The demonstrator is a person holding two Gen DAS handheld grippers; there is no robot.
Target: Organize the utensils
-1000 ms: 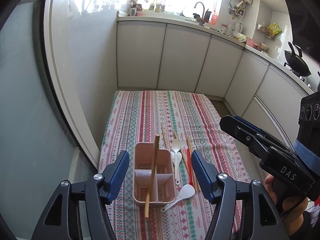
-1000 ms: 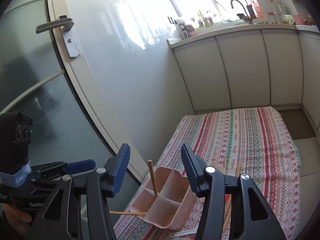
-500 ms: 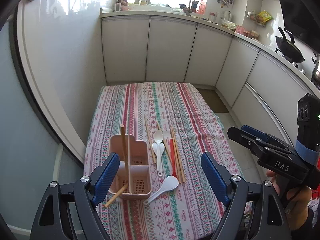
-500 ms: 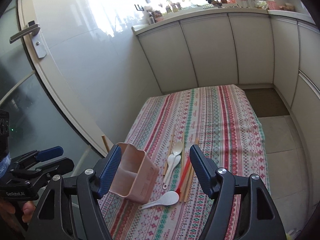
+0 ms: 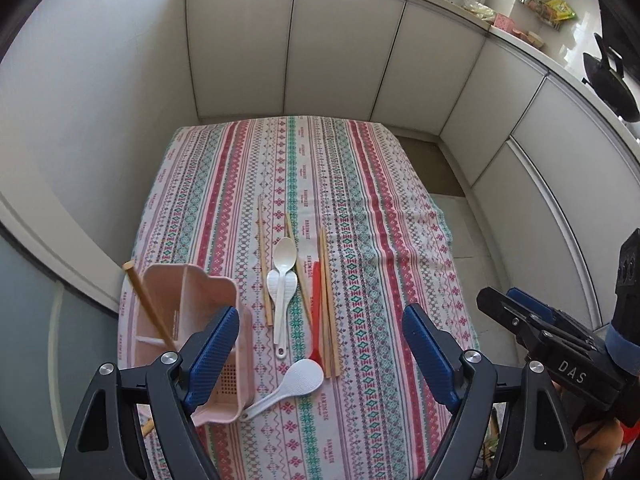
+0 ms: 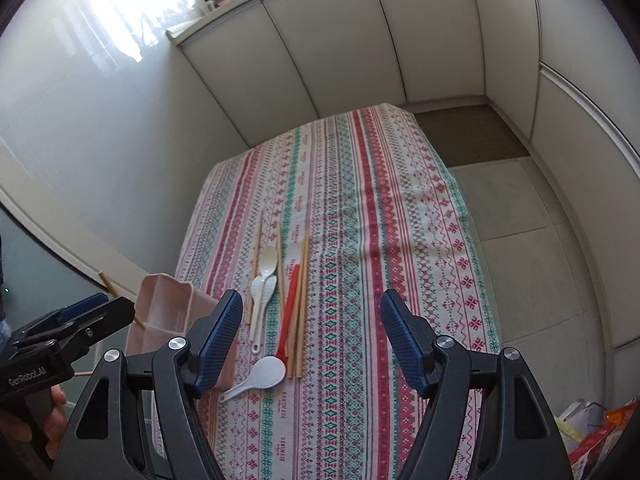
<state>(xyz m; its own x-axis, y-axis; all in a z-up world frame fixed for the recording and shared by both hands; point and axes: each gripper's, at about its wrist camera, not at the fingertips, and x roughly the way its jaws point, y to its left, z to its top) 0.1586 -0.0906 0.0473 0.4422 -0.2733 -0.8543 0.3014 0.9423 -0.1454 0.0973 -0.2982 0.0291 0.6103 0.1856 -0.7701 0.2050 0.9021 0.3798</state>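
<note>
A pink utensil caddy (image 5: pixel 188 308) stands near the table's front left, also in the right wrist view (image 6: pixel 168 312). One wooden chopstick (image 5: pixel 148 304) leans in it. To its right lie white spoons (image 5: pixel 282 280), a white rice paddle (image 5: pixel 296 380), a red utensil (image 5: pixel 316 320) and several wooden chopsticks (image 5: pixel 328 304); these show in the right wrist view as spoons (image 6: pixel 264 284) and paddle (image 6: pixel 264 372). My left gripper (image 5: pixel 320 356) is open and empty above the front edge. My right gripper (image 6: pixel 312 340) is open and empty, to the right of the left one.
The table carries a striped patterned cloth (image 5: pixel 320 168). White kitchen cabinets (image 5: pixel 340 52) run behind and to the right. A glossy wall (image 5: pixel 80 100) borders the left side. Tiled floor (image 6: pixel 540 264) lies right of the table.
Both grippers have pulled back and tilted down, so more of the table shows. The caddy now sits lower left in both views. Both stay open and empty.
</note>
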